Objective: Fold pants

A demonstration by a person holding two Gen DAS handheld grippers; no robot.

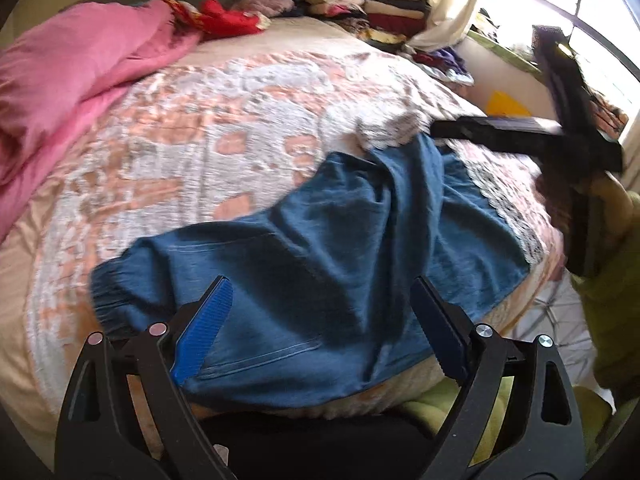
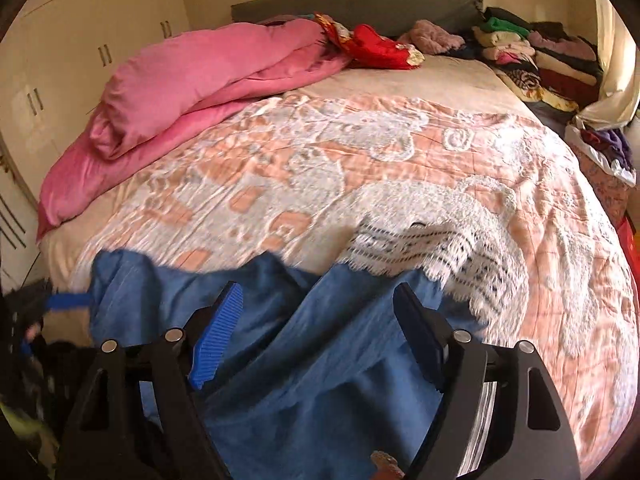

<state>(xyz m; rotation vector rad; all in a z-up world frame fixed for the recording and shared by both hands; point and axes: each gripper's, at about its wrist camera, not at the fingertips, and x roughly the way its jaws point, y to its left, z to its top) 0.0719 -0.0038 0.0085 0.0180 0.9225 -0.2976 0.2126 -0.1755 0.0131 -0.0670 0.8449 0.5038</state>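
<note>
pants: I see blue pants (image 1: 320, 272) lying crumpled on the bed (image 1: 208, 128), at the near edge, spread left to right with several ridges of loose cloth.
pants detail: elastic waistband end at the left in my left wrist view, a pocket seam visible below it; the other end reaches the right edge of the bed.
left gripper: my left gripper (image 1: 320, 328) is wide open, nothing between the jaws; it hangs above the pants, not touching them as far as I can tell.
right gripper: my right gripper (image 2: 318, 336) is open too, jaws well apart, empty; pants cloth shows below and between the blue pads but is not pinched.
cross view: in the left wrist view the right gripper shows as a blurred black shape at the right, above the far end of the pants, with a green sleeve (image 1: 612, 312) behind it.
bed cover: peach and white patterned cover; a white lace piece (image 2: 432, 236) lies on it, just beyond the pants, touching their far edge.
other: pink duvet (image 2: 192, 84) bunched at the far left of the bed, red cloth (image 2: 380, 48) near the headboard, folded clothes stack (image 2: 532, 56) at the far right corner.
blur: both views are motion-smeared, so fine contact is hard to read.
</note>
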